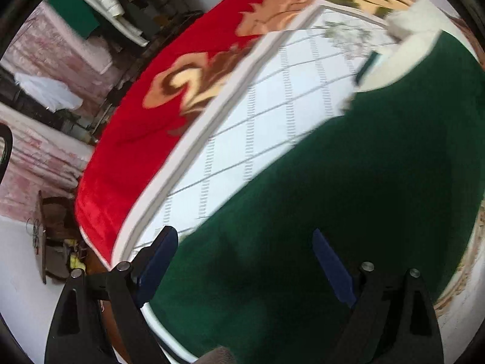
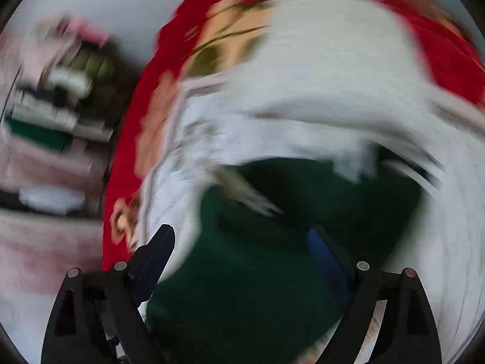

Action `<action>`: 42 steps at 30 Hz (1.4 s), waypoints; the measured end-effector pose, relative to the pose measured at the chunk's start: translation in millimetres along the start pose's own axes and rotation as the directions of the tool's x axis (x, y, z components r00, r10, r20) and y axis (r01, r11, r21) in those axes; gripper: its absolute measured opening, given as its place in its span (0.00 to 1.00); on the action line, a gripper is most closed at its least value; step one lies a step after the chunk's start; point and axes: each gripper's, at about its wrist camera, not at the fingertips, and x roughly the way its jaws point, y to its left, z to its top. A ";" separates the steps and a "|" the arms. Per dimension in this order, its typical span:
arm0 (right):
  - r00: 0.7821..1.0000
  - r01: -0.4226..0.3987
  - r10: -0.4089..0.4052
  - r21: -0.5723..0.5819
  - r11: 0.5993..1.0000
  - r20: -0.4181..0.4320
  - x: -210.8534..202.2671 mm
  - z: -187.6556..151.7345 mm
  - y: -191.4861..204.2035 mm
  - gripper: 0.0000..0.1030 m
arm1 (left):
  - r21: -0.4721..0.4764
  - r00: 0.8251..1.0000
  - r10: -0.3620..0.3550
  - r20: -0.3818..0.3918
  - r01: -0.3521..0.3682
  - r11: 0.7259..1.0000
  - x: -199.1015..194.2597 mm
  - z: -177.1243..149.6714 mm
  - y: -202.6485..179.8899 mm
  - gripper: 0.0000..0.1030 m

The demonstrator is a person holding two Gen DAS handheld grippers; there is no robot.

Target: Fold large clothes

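Both tongs [image 1: 244, 244] [image 2: 239, 239] agape, angled downward

a: what lies past the left tool?
b: a white quilted sheet [image 1: 272, 112] with a grey grid, straight ahead of it. beyond that, a red blanket [image 1: 136, 157] with tan flowers runs along the bed's edge.
a: and off to that tool's left?
b: a pile of folded fabrics [image 1: 121, 3], white, green and dark, far off. nearer, something white [image 1: 48, 91] on pinkish cloth.
a: from the right tool?
b: the same red blanket [image 2: 127, 163] ahead and left, all blurred.
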 end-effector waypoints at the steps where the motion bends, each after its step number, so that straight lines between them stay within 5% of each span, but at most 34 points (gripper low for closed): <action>1: 1.000 -0.017 0.017 0.083 0.996 -0.005 -0.4 -12.8 -33.9 0.89 | 0.016 1.000 -0.011 -0.006 0.011 1.000 1.0 2.3 -10.3 0.88; 5: 0.984 -0.136 0.166 0.319 0.938 -0.066 46.0 -38.3 -122.7 0.89 | 0.065 1.000 -0.002 -0.003 0.002 0.998 7.0 10.9 -42.5 0.88; 8: 0.938 -0.302 0.345 0.403 0.864 -0.036 97.4 -36.1 -155.2 0.89 | 0.085 1.000 0.012 -0.018 -0.011 0.996 15.6 15.6 -55.9 0.88; 12: 0.852 -0.496 0.523 0.351 0.794 0.022 136.2 -11.9 -135.1 0.87 | 0.104 0.999 0.039 -0.010 -0.038 0.994 17.1 17.2 -61.9 0.88; 13: 0.857 -0.488 0.515 0.316 0.814 -0.005 144.3 -6.1 -122.6 0.83 | 0.110 0.999 0.049 -0.006 -0.048 0.993 17.0 16.8 -63.4 0.88; 15: 0.878 -0.441 0.476 0.297 0.847 -0.054 160.6 -2.8 -106.9 0.23 | 0.124 0.998 0.068 -0.005 -0.066 0.990 16.2 15.1 -66.4 0.88; 18: 0.905 -0.397 0.425 0.340 0.852 -0.007 158.7 -7.7 -98.6 0.18 | 0.144 0.996 0.085 0.008 -0.086 0.986 8.8 12.6 -69.5 0.88; 24: 0.913 -0.407 0.363 0.492 0.770 0.186 80.5 -58.8 -133.4 0.15 | 0.192 0.998 0.057 0.035 -0.063 0.979 -21.5 -0.5 -78.6 0.88; 27: 0.937 -0.349 0.264 0.586 0.732 0.228 25.1 -109.8 -177.3 0.15 | 0.226 0.999 0.017 0.036 -0.024 0.974 -40.3 -14.9 -88.1 0.88; 31: 0.986 -0.150 0.056 0.715 0.682 0.154 -55.1 -208.1 -237.1 0.16 | 0.282 0.999 -0.046 0.007 0.042 0.958 -61.9 -48.1 -113.2 0.88; 35: 1.000 -0.007 -0.013 0.801 0.599 0.019 -79.2 -270.1 -279.7 0.29 | 0.341 0.997 -0.062 -0.044 0.074 0.937 -64.1 -78.1 -145.9 0.88; 38: 0.996 0.063 0.012 0.785 0.616 -0.090 -78.8 -282.7 -296.5 0.45 | 0.360 0.997 -0.070 -0.041 0.080 0.930 -70.0 -82.5 -158.5 0.88; 42: 0.991 0.100 -0.013 0.680 0.726 -0.132 -115.5 -278.7 -288.4 0.55 | 0.386 0.997 -0.080 0.014 0.068 0.920 -90.0 -78.0 -175.5 0.88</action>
